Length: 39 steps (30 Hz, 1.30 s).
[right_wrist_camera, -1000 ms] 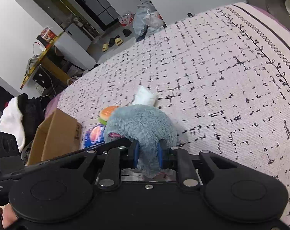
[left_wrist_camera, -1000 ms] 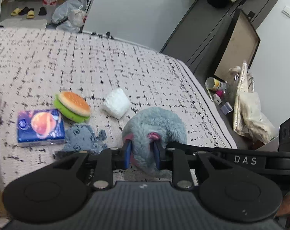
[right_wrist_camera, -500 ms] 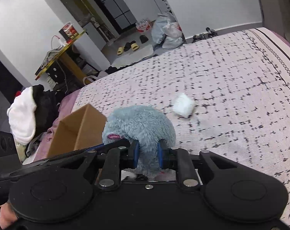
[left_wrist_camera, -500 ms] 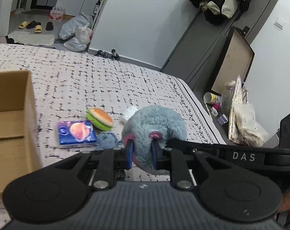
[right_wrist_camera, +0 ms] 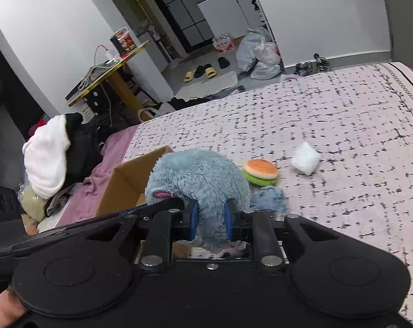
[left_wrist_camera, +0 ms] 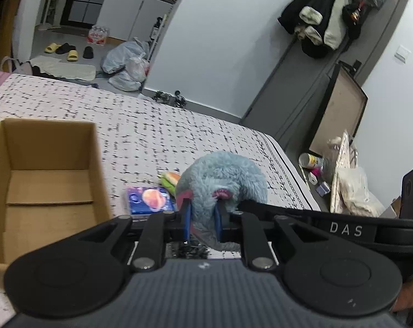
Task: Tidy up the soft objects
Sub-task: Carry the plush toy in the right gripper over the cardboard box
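Both grippers hold one fluffy grey-blue plush toy [left_wrist_camera: 222, 180] [right_wrist_camera: 198, 180] lifted above the bed. My left gripper [left_wrist_camera: 202, 218] is shut on its lower part, blue pads pressed into the fur. My right gripper [right_wrist_camera: 210, 220] is shut on it from the other side. On the bedspread below lie a plush hamburger [right_wrist_camera: 261, 171] [left_wrist_camera: 169, 179], a small blue plush [right_wrist_camera: 269, 198], a white soft packet [right_wrist_camera: 305, 158] and a blue tissue pack [left_wrist_camera: 149, 199]. An open cardboard box [left_wrist_camera: 46, 183] [right_wrist_camera: 129, 177] sits to the left of the toy.
The patterned bedspread [right_wrist_camera: 343, 125] stretches to the far edge, with floor, slippers [left_wrist_camera: 61, 49] and plastic bags [left_wrist_camera: 127, 65] beyond. Clothes [right_wrist_camera: 50, 158] are piled beside the bed in the right wrist view. Bottles and bags [left_wrist_camera: 343, 180] crowd the floor on the bed's other side.
Both grippers have risen with the plush toy and swung toward the cardboard box, which has come fully into the left wrist view. The objects on the bed look smaller and farther.
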Tool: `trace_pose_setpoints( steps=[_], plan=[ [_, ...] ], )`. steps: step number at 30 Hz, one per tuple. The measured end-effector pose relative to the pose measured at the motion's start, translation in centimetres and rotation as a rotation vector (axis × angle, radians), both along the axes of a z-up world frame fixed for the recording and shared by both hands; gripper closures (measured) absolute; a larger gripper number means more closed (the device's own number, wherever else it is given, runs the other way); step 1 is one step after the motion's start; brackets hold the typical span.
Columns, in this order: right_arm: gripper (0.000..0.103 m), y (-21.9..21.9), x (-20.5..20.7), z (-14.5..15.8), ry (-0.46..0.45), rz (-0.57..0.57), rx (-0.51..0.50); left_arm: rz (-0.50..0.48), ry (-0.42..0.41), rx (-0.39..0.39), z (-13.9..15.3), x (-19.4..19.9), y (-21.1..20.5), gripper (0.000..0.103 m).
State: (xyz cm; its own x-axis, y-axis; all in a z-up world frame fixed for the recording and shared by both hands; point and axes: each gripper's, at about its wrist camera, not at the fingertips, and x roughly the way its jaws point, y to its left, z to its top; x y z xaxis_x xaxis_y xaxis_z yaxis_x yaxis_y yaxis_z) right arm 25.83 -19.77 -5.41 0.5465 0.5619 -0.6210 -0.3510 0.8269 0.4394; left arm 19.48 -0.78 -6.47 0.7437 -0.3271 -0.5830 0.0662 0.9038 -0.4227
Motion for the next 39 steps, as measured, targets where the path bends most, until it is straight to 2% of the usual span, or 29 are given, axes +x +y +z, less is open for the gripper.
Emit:
trace_pose_setpoints(
  steps=[13, 25, 29, 39],
  plan=[
    [0.076, 5.9, -1.1, 0.8, -0.05, 0.07, 0.025, 0.117, -0.041, -0.011, 1.0, -2.9, 5.4, 0.091],
    [0.068, 10.2, -1.4, 0.0, -0.023, 0.132, 0.066, 0.207, -0.02, 0.014, 0.7, -4.5, 9.9, 0.092],
    [0.063, 11.6, -1.4, -0.3, -0.016, 0.153, 0.067, 0.234, -0.013, 0.02, 0.4, -4.6, 11.2, 0.092],
    [0.06, 13.0, -0.6, -0.8, -0.004, 0.167, 0.053, 0.294, 0.015, 0.042, -0.7, -2.8, 13.7, 0.092]
  ],
)
